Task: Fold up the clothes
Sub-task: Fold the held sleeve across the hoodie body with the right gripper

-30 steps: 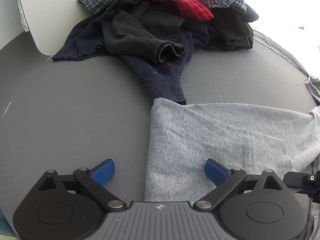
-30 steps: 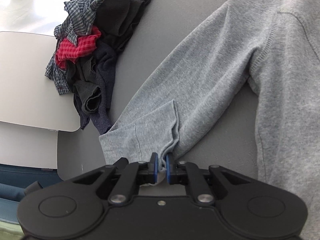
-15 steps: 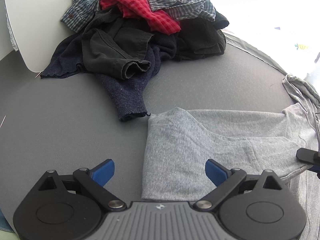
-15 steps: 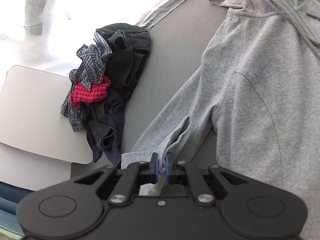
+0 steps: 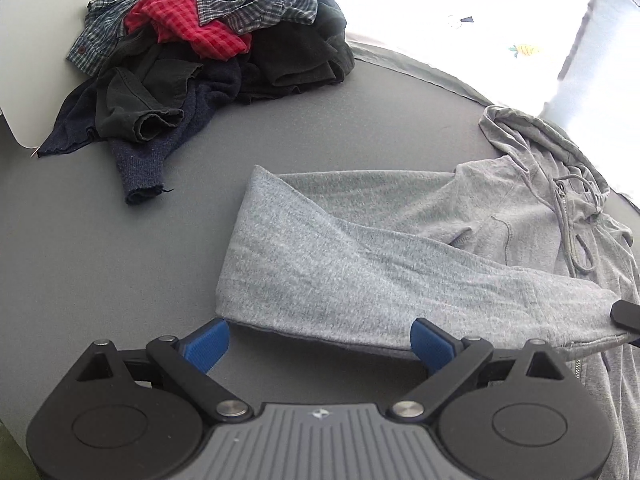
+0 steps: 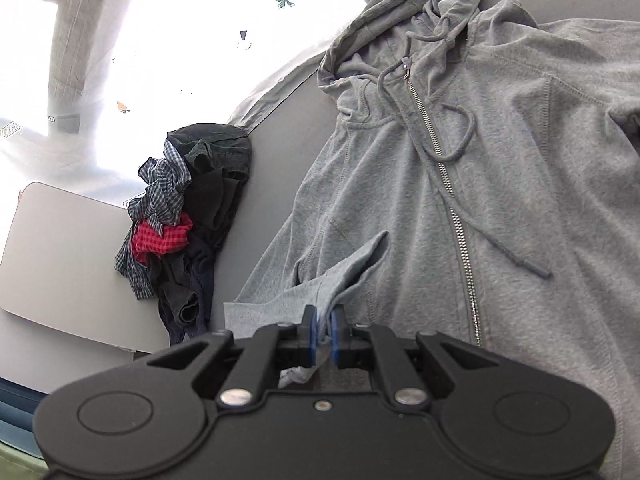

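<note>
Grey hoodie sleeve (image 6: pixel 352 276) pinched in right hand-held gripper (image 6: pixel 324 330); left hand-held gripper (image 5: pixel 320 342) spread wide, empty.

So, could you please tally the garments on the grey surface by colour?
Grey: 1, the hoodie
Plaid blue-and-white: 1, the checked shirt
Red: 1, the red checked cloth
Navy: 1, the knit sweater
Black: at least 1, the dark garments
Total: at least 5

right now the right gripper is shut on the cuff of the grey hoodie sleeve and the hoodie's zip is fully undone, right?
Not quite. The right gripper is shut on the sleeve cuff of the grey hoodie, but the zip is closed, not undone: the right wrist view shows its teeth joined in one line running down from the collar, with the two front panels meeting along it.
</note>
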